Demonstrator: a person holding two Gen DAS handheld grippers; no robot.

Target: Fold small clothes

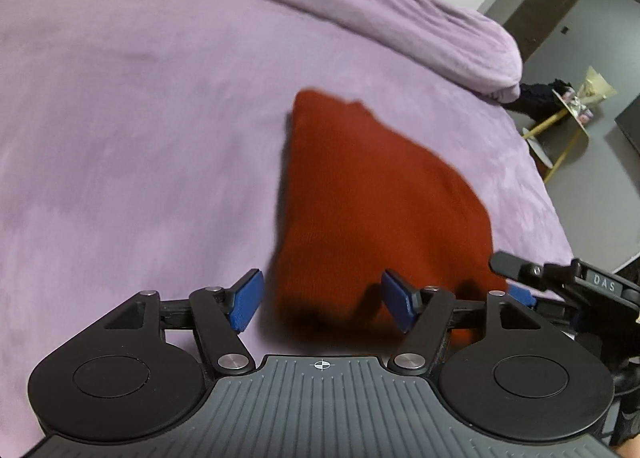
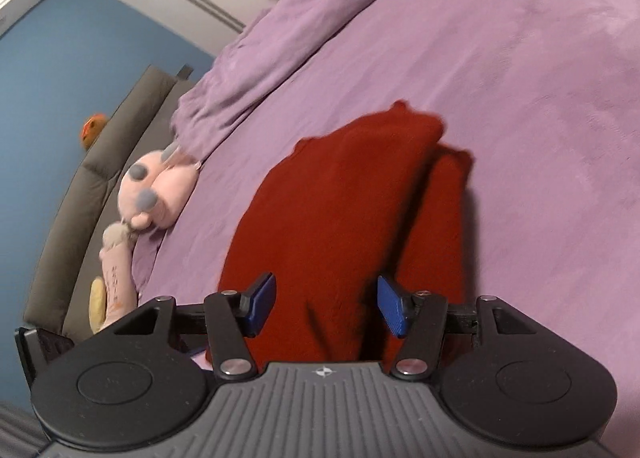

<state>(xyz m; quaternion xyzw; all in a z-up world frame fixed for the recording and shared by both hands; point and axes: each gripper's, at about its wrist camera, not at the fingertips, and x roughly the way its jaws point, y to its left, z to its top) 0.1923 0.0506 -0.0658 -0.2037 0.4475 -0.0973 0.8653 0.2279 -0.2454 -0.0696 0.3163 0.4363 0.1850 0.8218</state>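
A dark red knitted garment (image 1: 372,194) lies folded on the purple bedspread (image 1: 140,118). My left gripper (image 1: 322,300) is open, its blue pads either side of the garment's near edge, holding nothing. The right gripper's tip shows at the garment's right corner in the left wrist view (image 1: 520,278). In the right wrist view the red garment (image 2: 344,210) lies in two overlapping layers, and my right gripper (image 2: 326,304) is open over its near end, empty. The frames are blurred by motion.
A bunched purple duvet (image 1: 400,18) lies along the far side of the bed. A pink plush toy (image 2: 156,186) rests by a grey headboard (image 2: 100,162). A small gold-legged side table (image 1: 568,126) stands on the floor beyond the bed's right edge.
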